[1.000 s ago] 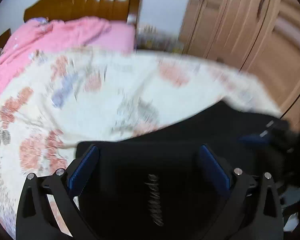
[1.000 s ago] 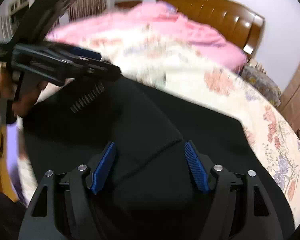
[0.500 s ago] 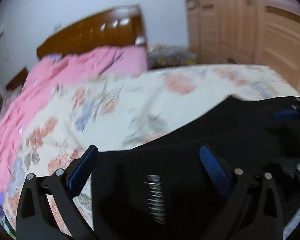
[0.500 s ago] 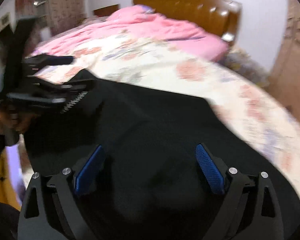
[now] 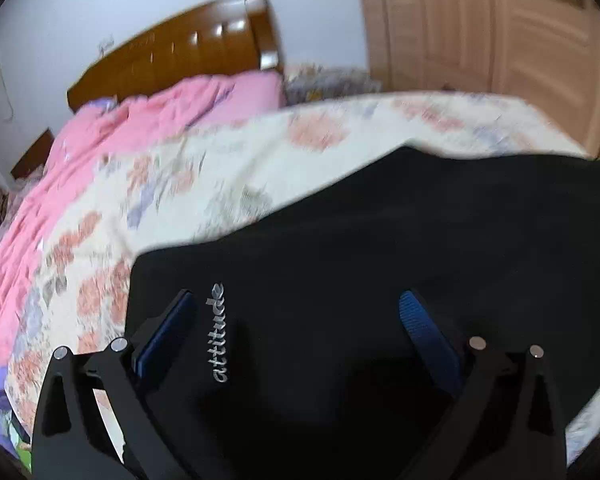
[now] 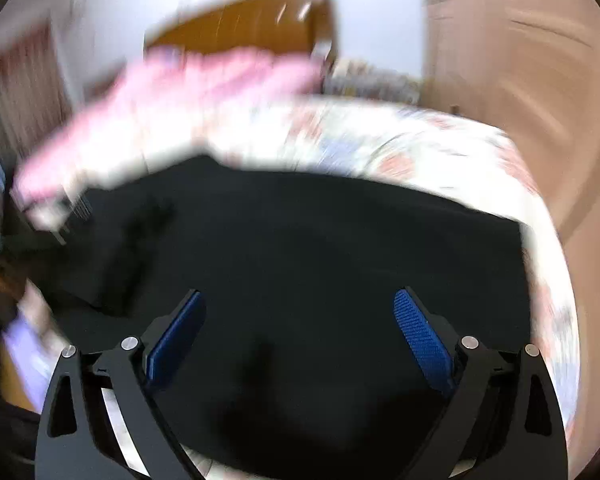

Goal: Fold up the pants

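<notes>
Lying flat on the floral bedspread [image 5: 228, 168], the black pants [image 5: 380, 248] take up the lower half of both wrist views, from about 3 o'clock round through 6 to 9 o'clock. In the left wrist view a silver script logo [image 5: 219, 334] runs along the fabric at about 7 o'clock, just beside the left-hand blue pad.

Left gripper [image 5: 296, 330]: fingers spread wide, blue pads well apart, black fabric visible in the gap between them. Neither pad presses on the cloth; nothing is gripped.

Right gripper [image 6: 296, 330]: jaws opening, already very wide. The pants fill the space between the pads, but the pads do not pinch the fabric. This view is heavily blurred; detail at the edges cannot be read. A blurred dark shape at 9 o'clock cannot be identified.

Surroundings, left wrist view: a pink blanket [image 5: 112, 140] lies bunched at 10 o'clock, beyond the bedspread. A brown wooden headboard [image 5: 188, 52] stands at 11 o'clock against a pale wall. A light wooden wardrobe [image 5: 500, 40] occupies 1 to 2 o'clock.

Far edge of the pants, left wrist view: runs from 8 o'clock up to 2 o'clock, with bedspread showing beyond it.
</notes>
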The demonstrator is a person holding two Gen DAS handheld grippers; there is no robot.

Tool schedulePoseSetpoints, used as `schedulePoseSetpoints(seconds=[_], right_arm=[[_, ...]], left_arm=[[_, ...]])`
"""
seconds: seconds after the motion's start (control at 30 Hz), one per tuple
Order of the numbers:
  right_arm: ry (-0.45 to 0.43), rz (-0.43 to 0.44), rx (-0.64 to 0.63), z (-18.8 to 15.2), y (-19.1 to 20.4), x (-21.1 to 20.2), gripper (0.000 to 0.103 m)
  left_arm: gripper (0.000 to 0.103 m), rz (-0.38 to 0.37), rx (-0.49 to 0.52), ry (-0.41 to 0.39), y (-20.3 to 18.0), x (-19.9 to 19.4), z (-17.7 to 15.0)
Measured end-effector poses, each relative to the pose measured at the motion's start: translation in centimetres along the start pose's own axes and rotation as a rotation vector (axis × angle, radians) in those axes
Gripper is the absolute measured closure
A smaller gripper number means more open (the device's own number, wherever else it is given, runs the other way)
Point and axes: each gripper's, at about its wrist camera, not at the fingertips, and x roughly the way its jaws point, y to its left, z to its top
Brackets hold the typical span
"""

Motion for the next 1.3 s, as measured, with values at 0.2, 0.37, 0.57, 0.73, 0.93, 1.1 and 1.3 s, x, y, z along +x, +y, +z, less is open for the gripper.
schedulePoseSetpoints(seconds=[0.2, 0.37, 0.57, 0.73, 0.93, 1.1, 1.3], right_arm=[[0.004, -0.002, 0.36, -7.7, -7.5, -4.7, 0.011], [-0.03, 0.121, 0.414, -8.7, -6.9, -3.8, 0.011], [0.049, 0.151, 0.497, -7.8, -6.9, -0.9, 0.016], [0.054, 0.154, 0.497, -7.6, -7.0, -0.8, 0.016], [0.021, 0.123, 0.561, -7.4, -7.1, -0.1, 0.025], [0.061, 0.063, 0.521, -7.4, -6.6, -0.2, 0.039], [-0.035, 0.02, 0.462, -7.4, -5.6, -1.3, 0.077]], left_arm=[[0.002, -0.146, 0.086, -0.088, -8.3, -2.4, 2.4], [0.002, -0.268, 0.272, -0.074, -17.6, -1.9, 3.2], [0.002, -0.309, 0.432, -0.016, -24.6, 1.0, 1.6], [0.001, -0.403, 0.312, 0.059, -22.9, 2.8, 1.2], [0.001, -0.434, 0.289, 0.077, -22.5, 3.2, 1.0], [0.001, -0.442, 0.287, 0.078, -22.2, 3.0, 0.9], [0.002, -0.448, 0.285, 0.09, -21.7, 2.5, 1.4]])
